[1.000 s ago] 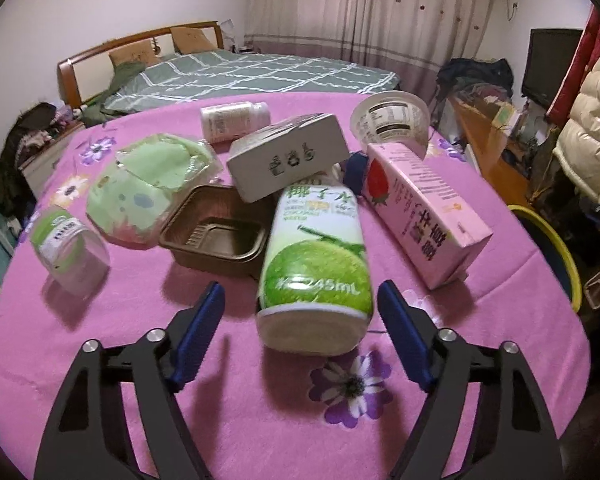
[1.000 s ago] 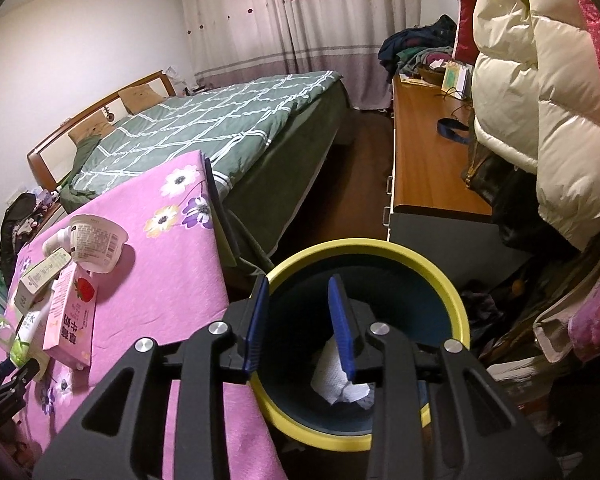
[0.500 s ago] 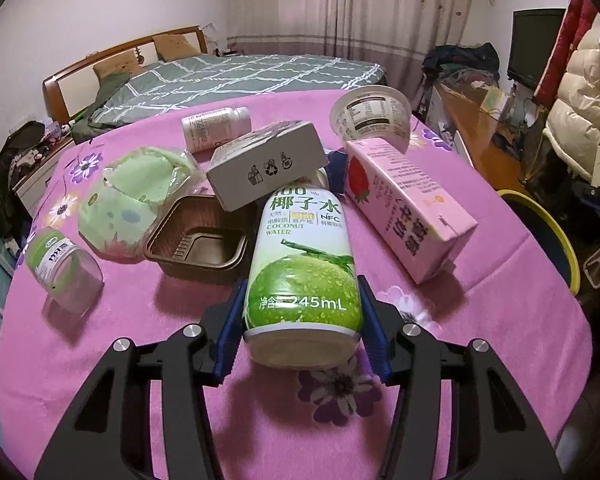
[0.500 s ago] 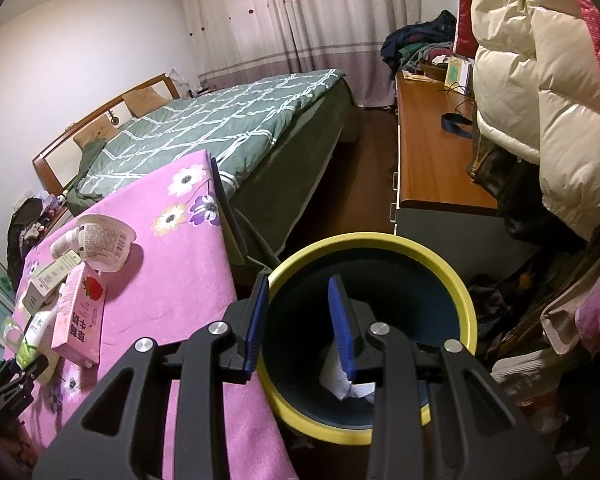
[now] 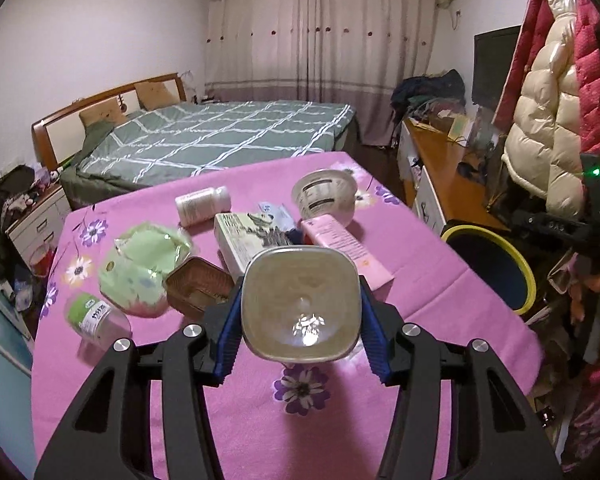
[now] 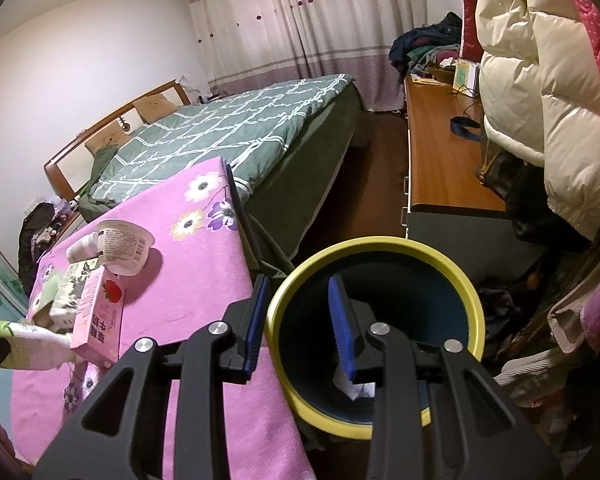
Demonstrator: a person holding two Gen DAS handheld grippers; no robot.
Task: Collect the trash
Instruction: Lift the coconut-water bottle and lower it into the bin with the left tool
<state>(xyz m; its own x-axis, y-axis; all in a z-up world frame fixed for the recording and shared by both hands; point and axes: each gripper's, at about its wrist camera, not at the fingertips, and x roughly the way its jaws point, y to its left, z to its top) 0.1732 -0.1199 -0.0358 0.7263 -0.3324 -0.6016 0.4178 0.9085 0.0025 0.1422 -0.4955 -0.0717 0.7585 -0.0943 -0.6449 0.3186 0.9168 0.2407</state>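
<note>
Tablecloth [image 5: 420, 288], pink with printed flowers, covers the table that fills the near half of the left wrist view, with a green checked bed [image 5: 220, 136] beyond its far edge. Off the table's right side stands a dark bin with a yellow rim [image 6: 276, 312]; seen from the right wrist, crumpled white paper [image 6: 354, 386] lies at its bottom. The right gripper [image 6: 300, 324] angles downward over the bin's near left rim, one blue pad outside the rim and the other over the opening, jaws partly apart with nothing between them. The left gripper [image 5: 300, 316] tilts down toward the table and is clamped on a coconut water bottle [image 5: 300, 304], its blue pads pressing both sides; the bottle's pale base faces the camera and it sits lifted clear of the cloth. Farther out on the table lie a pink strawberry milk carton [image 5: 346, 246], a white printed box [image 5: 248, 240], a green wrapped packet [image 5: 144, 268], a brown plastic tray [image 5: 196, 286], a white tub [image 5: 324, 196] tipped on its side, a small white bottle [image 5: 202, 205] lying near the far edge, and a green-labelled jar [image 5: 94, 316] on its side at the near left.
</note>
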